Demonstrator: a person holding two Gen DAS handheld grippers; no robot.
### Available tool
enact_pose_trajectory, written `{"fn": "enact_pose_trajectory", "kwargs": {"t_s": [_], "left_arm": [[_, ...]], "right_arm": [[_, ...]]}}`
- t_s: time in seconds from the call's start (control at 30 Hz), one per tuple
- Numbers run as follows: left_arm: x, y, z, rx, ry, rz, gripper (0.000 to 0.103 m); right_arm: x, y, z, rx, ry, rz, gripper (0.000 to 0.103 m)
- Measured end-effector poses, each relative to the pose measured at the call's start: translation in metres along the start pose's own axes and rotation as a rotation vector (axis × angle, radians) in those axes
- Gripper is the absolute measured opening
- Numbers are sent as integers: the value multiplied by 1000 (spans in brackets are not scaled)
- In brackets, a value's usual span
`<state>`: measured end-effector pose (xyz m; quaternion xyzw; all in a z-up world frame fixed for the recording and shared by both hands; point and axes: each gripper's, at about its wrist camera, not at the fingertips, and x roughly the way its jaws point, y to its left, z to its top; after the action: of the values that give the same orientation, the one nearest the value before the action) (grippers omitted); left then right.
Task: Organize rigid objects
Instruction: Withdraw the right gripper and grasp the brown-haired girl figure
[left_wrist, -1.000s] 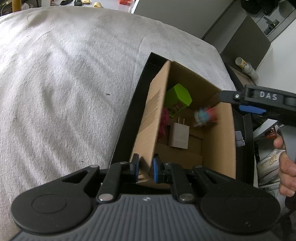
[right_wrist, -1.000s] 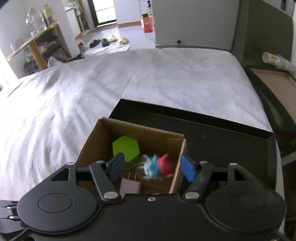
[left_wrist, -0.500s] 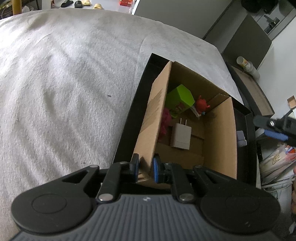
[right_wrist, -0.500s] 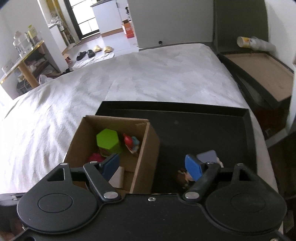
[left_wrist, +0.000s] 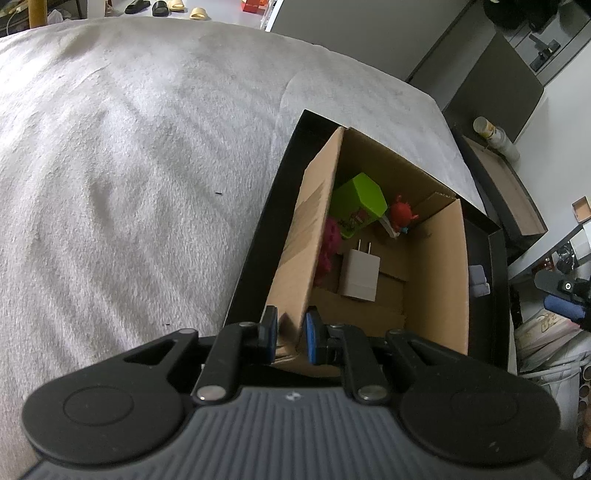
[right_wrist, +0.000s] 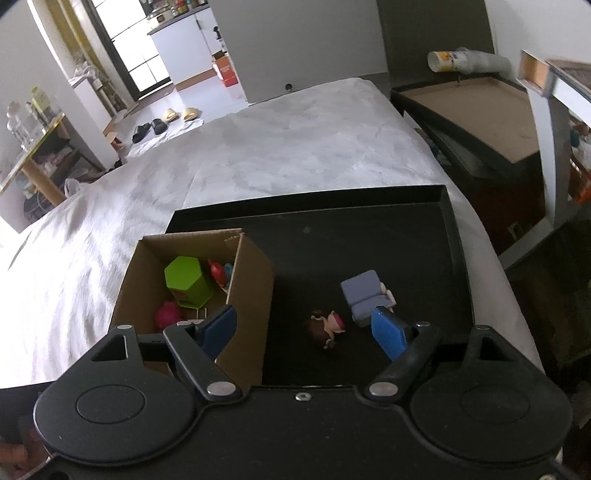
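Note:
A cardboard box (left_wrist: 436, 266) (right_wrist: 251, 280) stands at the left of a black tray (right_wrist: 369, 240) (left_wrist: 258, 236). Inside lie a green hexagonal block (left_wrist: 360, 201) (right_wrist: 186, 280), a red toy (left_wrist: 400, 214) (right_wrist: 216, 271), a pink toy (left_wrist: 330, 247) (right_wrist: 168, 314) and a white plug adapter (left_wrist: 360, 275). My left gripper (left_wrist: 290, 338) is shut on the box's near corner wall. My right gripper (right_wrist: 306, 330) is open and empty above the tray, near a small doll figure (right_wrist: 328, 326) and a blue-grey toy sofa (right_wrist: 364, 295).
The tray lies on a bed with a grey-white cover (left_wrist: 129, 166) (right_wrist: 277, 155). A second tray with a brown board (right_wrist: 476, 107) stands to the right of the bed. Cluttered bags and shelves (left_wrist: 546, 332) are at the bed's right side.
The red toy has dropped from my right gripper into the box. My right gripper has moved right, off the box and over the tray's open floor. The left gripper stays on the box wall.

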<state>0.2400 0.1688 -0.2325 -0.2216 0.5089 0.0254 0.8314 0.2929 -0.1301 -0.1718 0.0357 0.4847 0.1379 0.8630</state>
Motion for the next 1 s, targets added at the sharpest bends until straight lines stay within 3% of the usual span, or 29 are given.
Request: {"fn": "enact_pose_trajectory", "kwargs": {"t_s": [0.3,0.67,1.0], "left_arm": [[-1,0,0,-6,2,-3,14],[-2,0,0,-8,3,-4,14],[0,1,-1,-13,12,-4,15]], "right_arm": [[3,-21,-6,61,0,-1,80],[33,-45,-20,195,65,27,80],[70,-38,-24,185,113,15,79]]}}
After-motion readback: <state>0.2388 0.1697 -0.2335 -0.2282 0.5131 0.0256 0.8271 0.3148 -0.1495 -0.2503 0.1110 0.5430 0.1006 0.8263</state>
